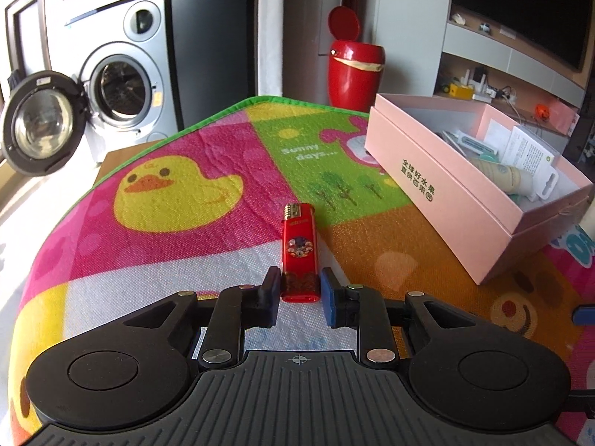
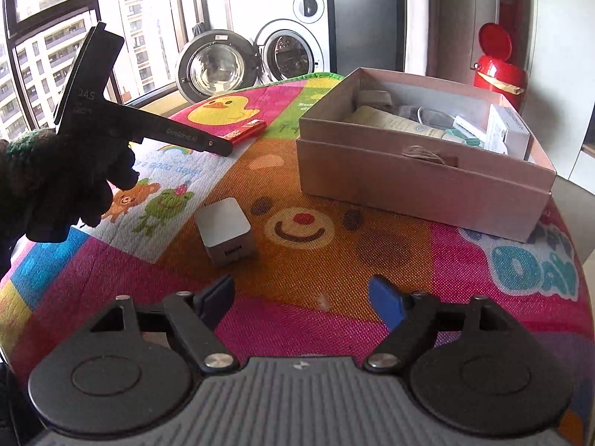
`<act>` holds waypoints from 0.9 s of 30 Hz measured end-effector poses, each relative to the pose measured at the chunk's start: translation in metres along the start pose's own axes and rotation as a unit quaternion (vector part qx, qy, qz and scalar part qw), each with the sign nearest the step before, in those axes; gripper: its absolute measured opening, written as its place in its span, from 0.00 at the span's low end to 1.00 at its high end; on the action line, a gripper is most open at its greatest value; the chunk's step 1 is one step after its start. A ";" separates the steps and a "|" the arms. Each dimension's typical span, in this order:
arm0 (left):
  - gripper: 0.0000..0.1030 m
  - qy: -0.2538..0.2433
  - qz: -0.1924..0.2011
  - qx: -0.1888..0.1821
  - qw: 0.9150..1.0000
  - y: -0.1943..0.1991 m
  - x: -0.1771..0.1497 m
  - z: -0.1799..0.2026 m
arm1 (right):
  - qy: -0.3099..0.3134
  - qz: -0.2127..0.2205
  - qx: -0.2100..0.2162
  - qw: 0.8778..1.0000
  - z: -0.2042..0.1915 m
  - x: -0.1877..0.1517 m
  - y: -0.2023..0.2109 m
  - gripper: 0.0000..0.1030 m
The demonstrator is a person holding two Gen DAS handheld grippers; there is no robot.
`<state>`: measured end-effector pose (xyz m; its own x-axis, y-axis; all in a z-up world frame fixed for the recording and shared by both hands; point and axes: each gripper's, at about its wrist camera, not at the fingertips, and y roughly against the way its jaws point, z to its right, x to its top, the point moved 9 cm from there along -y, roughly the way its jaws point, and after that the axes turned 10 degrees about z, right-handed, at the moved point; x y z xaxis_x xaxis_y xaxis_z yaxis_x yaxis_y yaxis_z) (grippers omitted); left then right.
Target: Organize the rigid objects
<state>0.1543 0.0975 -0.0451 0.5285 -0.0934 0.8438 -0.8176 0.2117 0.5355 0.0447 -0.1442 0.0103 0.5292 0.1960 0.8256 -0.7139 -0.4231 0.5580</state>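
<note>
Lighter (image 1: 300,252) lies flat on the printed mat (image 1: 167,245) covering the surface, left of centre, metal head pointing away from the left tool (image 1: 300,291). Long axis runs straight ahead along the tool's fingers. Its base end sits between the two pads; the jaws are narrowed about it, though whether they already pinch it or stand a hair off I cannot tell. Body red, hard plastic, likely slick; a squeeze across the narrow width looks the sound choice.

Moving right: white charger block (image 2: 226,231) stands on the mat, just ahead and a little left of the right tool (image 2: 301,297). That tool hangs spread wide with nothing between its fingers. The gloved left hand (image 2: 63,182) shows at the left of the right wrist view, gripper tip down at the lighter.

Farther right: pink box (image 1: 438,193), open-topped, already holding a tube and small packets. It lies ahead and to the right of the lighter, well apart.

Judgement: left arm is plainly nearer the lighter; the coming move is a lift, then a carry rightward to the box.
</note>
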 end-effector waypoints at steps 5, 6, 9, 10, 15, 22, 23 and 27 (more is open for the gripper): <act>0.26 -0.024 -0.031 -0.035 0.999 0.045 -0.026 0.020 | 0.005 0.004 0.008 1.000 -0.004 -0.002 -0.002 0.89; 0.26 -0.028 -0.040 -0.038 0.998 0.051 -0.029 0.023 | 0.003 0.003 0.013 1.000 -0.004 -0.003 -0.003 0.92; 0.27 -0.030 -0.051 -0.027 0.998 0.060 -0.034 0.026 | 0.004 -0.005 0.030 1.000 -0.007 -0.003 -0.006 1.00; 0.27 -0.026 -0.052 -0.025 0.998 0.058 -0.033 0.026 | 0.006 -0.006 0.029 1.000 -0.008 -0.003 -0.007 1.00; 0.29 0.003 -0.044 -0.010 0.999 0.032 -0.019 0.026 | 0.016 -0.009 0.029 0.999 -0.009 -0.005 -0.007 1.00; 0.29 -0.014 -0.029 -0.008 0.999 0.029 -0.020 0.033 | 0.045 -0.023 0.022 0.998 -0.015 -0.006 -0.010 1.00; 0.28 -0.012 -0.025 -0.013 1.000 0.032 -0.023 0.033 | 0.058 -0.026 0.031 0.997 -0.020 -0.005 -0.012 1.00; 0.27 -0.005 -0.016 -0.025 1.000 0.046 -0.031 0.033 | 0.073 -0.029 0.057 0.995 -0.035 0.007 -0.025 0.91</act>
<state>0.0929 0.0775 -0.0450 0.5514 -0.1107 0.8268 -0.7879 0.2564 0.5598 0.0504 -0.1017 0.0044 0.4897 0.3461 0.8003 -0.6234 -0.5027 0.5988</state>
